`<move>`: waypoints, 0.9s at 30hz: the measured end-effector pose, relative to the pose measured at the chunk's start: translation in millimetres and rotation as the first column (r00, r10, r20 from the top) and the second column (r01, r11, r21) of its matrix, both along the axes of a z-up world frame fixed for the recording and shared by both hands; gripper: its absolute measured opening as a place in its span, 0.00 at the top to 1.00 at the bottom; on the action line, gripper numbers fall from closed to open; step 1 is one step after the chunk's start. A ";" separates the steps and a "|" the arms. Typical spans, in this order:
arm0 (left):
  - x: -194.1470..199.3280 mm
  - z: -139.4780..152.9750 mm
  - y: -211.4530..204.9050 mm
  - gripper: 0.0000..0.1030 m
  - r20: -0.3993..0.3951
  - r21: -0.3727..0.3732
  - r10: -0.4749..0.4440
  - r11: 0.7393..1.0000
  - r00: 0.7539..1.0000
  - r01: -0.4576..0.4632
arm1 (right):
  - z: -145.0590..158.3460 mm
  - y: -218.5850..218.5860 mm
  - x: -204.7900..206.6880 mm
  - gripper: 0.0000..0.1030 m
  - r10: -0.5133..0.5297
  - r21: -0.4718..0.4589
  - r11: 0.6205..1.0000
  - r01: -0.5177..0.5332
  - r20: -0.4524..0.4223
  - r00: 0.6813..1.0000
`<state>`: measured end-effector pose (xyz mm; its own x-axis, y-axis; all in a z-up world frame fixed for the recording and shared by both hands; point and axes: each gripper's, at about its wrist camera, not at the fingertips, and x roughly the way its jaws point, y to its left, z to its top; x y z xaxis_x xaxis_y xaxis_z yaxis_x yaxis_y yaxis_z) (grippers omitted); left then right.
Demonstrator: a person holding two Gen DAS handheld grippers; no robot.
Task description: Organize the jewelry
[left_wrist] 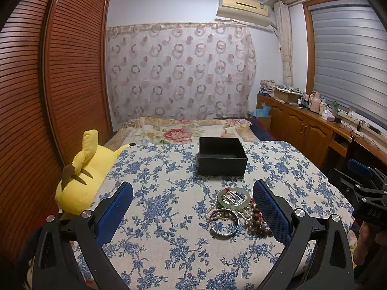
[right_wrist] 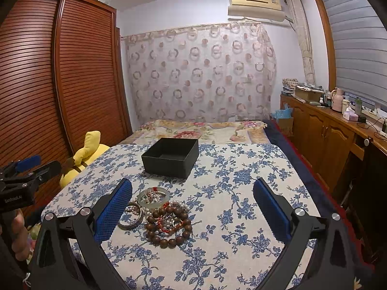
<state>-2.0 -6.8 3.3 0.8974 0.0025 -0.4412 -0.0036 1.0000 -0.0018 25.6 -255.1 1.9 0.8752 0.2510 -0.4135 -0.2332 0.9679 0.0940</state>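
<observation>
The jewelry pile (right_wrist: 157, 215) on the floral worktop (left_wrist: 169, 253) is tangled, so its pearl strands can't be counted. One pale jade bangle (left_wrist: 233, 197), one silver bangle (left_wrist: 223, 222) and one wooden bead bracelet (right_wrist: 169, 227) are clear. One empty black box (left_wrist: 222, 156) sits behind. Left gripper (left_wrist: 193, 213) and right gripper (right_wrist: 193, 213) hover, both spread wide. The writing on the gripper bodies is unreadable.

A bed (right_wrist: 205, 130) with a floral cover stands below a curtain (right_wrist: 200, 72) patterned with rings. Left of the bed rises a louvred wooden wardrobe (right_wrist: 60, 72); right of it, low wooden cabinets (right_wrist: 326, 133) under a blinded window (right_wrist: 358, 43). An air conditioner (right_wrist: 256, 4) hangs above the curtain.
</observation>
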 end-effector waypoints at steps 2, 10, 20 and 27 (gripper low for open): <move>-0.3 -0.2 0.8 0.07 0.001 -0.001 -0.001 1.000 1.000 0.001 | -0.1 -0.2 -0.1 0.02 0.000 -0.001 1.000 0.000 -0.001 1.000; -1.4 5.0 -2.1 0.07 0.001 0.000 -0.003 1.000 1.000 0.003 | 0.8 2.2 -2.3 0.02 0.002 0.000 1.000 -0.002 0.001 1.000; -2.7 8.7 -3.4 0.07 -0.002 0.001 -0.003 1.000 1.000 0.003 | 4.2 7.8 -6.6 0.02 0.006 -0.002 1.000 -0.006 -0.002 1.000; -3.7 7.2 -0.8 0.07 -0.003 0.004 -0.006 1.000 1.000 0.006 | 3.4 7.9 -6.6 0.02 0.007 -0.002 1.000 -0.007 -0.003 1.000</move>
<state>-5.7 -7.5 10.5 0.8959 -0.0007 -0.4443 0.0020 1.0000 0.0024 19.0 -247.2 5.3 0.8724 0.2560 -0.4164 -0.2393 0.9665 0.0929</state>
